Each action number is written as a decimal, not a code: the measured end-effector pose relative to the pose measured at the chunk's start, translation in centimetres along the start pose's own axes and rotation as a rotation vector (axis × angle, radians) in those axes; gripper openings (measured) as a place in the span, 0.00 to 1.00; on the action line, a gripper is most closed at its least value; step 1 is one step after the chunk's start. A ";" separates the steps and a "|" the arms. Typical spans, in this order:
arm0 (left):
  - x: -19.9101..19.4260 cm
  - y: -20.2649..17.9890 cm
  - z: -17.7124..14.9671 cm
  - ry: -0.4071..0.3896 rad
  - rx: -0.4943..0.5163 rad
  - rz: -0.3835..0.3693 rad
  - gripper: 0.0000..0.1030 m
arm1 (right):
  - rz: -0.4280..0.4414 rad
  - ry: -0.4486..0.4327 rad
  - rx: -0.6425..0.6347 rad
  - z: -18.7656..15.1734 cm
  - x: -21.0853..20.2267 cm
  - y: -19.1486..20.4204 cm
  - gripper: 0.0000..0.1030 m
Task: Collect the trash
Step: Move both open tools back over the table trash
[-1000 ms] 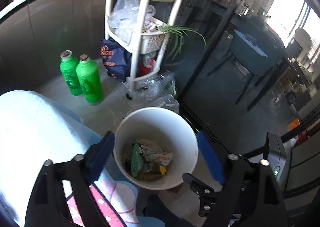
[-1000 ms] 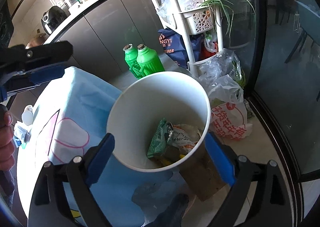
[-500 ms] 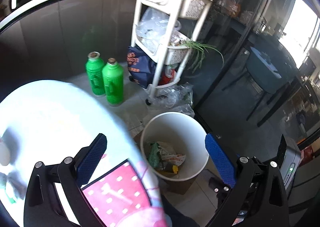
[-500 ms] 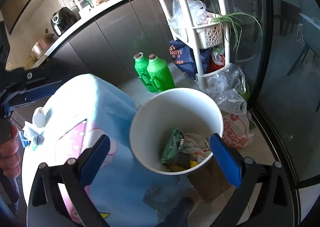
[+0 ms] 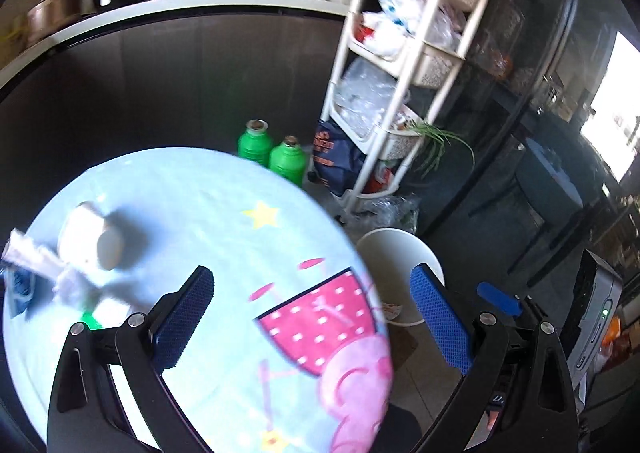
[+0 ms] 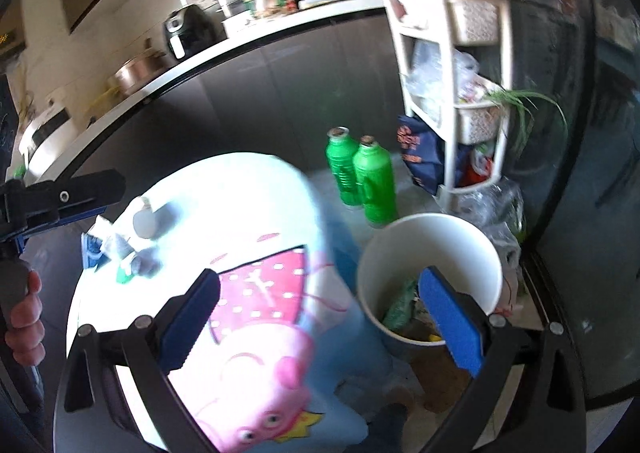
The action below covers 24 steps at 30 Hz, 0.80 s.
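A white bin [image 5: 400,253] [image 6: 432,249] stands on the floor right of a round table with a light blue cartoon cloth [image 5: 224,221] [image 6: 248,213]; wrappers [image 6: 398,307] lie in the bin. On the table's left lie a white cup on its side [image 5: 92,241] [image 6: 146,219], crumpled wrappers [image 5: 48,269] [image 6: 114,247] and a green scrap [image 5: 90,319] [image 6: 124,275]. My left gripper [image 5: 312,325] is open and empty above the table. My right gripper [image 6: 320,327] is open and empty over the table's right edge. The left gripper also shows in the right wrist view [image 6: 60,201].
Two green bottles [image 5: 276,157] [image 6: 360,181] stand on the floor behind the table. A white tiered rack [image 5: 404,65] [image 6: 452,65] with bags stands by a dark glass wall. Plastic bags [image 6: 500,213] lie at its foot. A dark counter [image 5: 160,53] runs behind.
Both grippers have swung up and left from over the bin towards the table. The cup and wrappers on the table have come into view. Both stay open.
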<state>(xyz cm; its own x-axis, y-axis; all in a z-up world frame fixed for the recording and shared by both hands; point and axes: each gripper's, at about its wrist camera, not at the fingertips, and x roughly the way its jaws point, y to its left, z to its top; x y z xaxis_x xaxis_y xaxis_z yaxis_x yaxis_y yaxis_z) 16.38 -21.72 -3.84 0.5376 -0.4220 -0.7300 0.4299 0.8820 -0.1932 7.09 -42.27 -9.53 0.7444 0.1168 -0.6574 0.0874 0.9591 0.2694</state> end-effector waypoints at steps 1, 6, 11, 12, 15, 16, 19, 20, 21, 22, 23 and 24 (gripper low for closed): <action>-0.4 0.6 -0.1 -0.003 -0.010 0.004 0.92 | 0.003 0.000 -0.018 0.1 -0.1 0.9 0.97; -4.1 6.6 -2.1 -0.028 -0.107 0.040 0.92 | 0.061 0.015 -0.076 0.3 0.2 5.4 0.97; -7.0 13.2 -5.2 -0.016 -0.167 0.129 0.92 | 0.162 0.052 -0.164 0.2 2.0 10.9 0.97; -7.4 14.6 -5.8 -0.012 -0.183 0.144 0.92 | 0.184 0.061 -0.179 0.1 2.4 11.9 0.97; -8.6 18.1 -7.3 -0.015 -0.224 0.181 0.92 | 0.238 0.120 -0.249 -0.3 4.2 15.7 0.97; -9.2 19.6 -8.0 -0.016 -0.242 0.196 0.92 | 0.249 0.137 -0.275 -0.4 4.9 17.0 0.97; -10.0 22.6 -9.4 -0.009 -0.268 0.221 0.92 | 0.289 0.198 -0.334 -0.7 6.9 20.5 0.97; -10.2 23.2 -9.7 -0.009 -0.273 0.225 0.92 | 0.302 0.209 -0.353 -0.8 7.5 21.4 0.97; -10.3 23.8 -10.0 -0.007 -0.277 0.227 0.92 | 0.318 0.221 -0.385 -0.8 8.4 22.9 0.97; -10.4 24.6 -10.4 -0.003 -0.280 0.231 0.92 | 0.329 0.229 -0.407 -0.8 9.2 23.7 0.97; -10.5 25.2 -10.6 -0.002 -0.281 0.232 0.92 | 0.335 0.240 -0.432 -0.8 10.1 24.7 0.96; -10.6 25.6 -10.7 -0.004 -0.280 0.230 0.92 | 0.337 0.251 -0.448 -0.8 10.9 25.4 0.95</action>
<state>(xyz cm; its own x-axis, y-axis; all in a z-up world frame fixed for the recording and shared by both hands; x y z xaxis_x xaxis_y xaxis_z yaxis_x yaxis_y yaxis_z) 13.95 7.61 -8.11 0.6005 -0.2064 -0.7725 0.0823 0.9769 -0.1970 16.87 -16.39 -10.44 0.4990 0.4377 -0.7479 -0.4528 0.8676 0.2056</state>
